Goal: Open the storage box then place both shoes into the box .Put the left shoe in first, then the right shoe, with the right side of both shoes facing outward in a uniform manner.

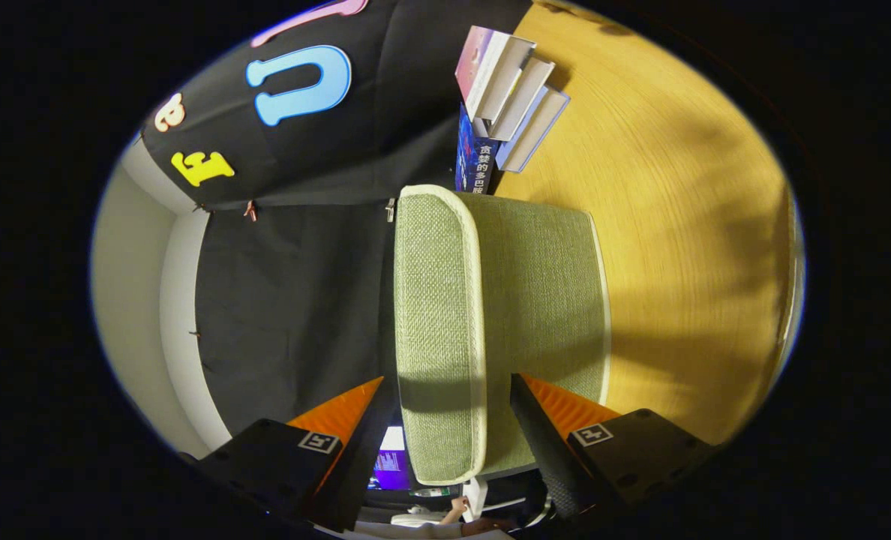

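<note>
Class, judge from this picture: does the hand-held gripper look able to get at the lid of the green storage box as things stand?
Probably yes. The hand-held gripper is open, and the green storage box's lid edge already sits between its fingers, with nothing in the way.

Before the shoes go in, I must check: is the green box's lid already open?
No. The lid lies closed on the green box, between the open fingers.

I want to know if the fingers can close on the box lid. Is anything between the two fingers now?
Yes. In the gripper view the green fabric storage box reaches between the spread fingers of the gripper; its piped lid edge runs through the gap.
</note>
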A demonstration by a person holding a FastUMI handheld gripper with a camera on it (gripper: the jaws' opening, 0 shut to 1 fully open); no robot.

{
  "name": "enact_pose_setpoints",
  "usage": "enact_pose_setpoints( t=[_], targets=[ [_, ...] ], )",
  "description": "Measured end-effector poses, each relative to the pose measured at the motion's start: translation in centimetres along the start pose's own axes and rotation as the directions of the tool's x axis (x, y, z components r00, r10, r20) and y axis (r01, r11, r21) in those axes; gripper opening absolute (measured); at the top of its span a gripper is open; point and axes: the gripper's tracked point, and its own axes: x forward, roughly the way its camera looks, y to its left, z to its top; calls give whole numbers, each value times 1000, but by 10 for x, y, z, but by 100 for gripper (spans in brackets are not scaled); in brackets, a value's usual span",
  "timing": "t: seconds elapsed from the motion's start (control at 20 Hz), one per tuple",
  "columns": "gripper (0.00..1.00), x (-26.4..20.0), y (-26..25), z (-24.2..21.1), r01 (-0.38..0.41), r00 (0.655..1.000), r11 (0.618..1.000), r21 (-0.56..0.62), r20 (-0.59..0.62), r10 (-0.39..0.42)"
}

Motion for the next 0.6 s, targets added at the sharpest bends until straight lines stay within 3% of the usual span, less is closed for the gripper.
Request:
enact_pose_setpoints(
  t=[0.05,0.2,0.3,0.45,0.6],
  targets=[
    [95,0,2,-2,-15,1000,1000,21,-1,15],
    [67,-2,4,-3,-22,1000,999,33,-11,22],
    [53,-11,4,-7,-22,999,1000,7,-31,22],
    [7,-20,23,6,-56,998,998,-43,35,57],
    [5,-22,48,1,-87,995,993,-74,39,90]
  ],
)
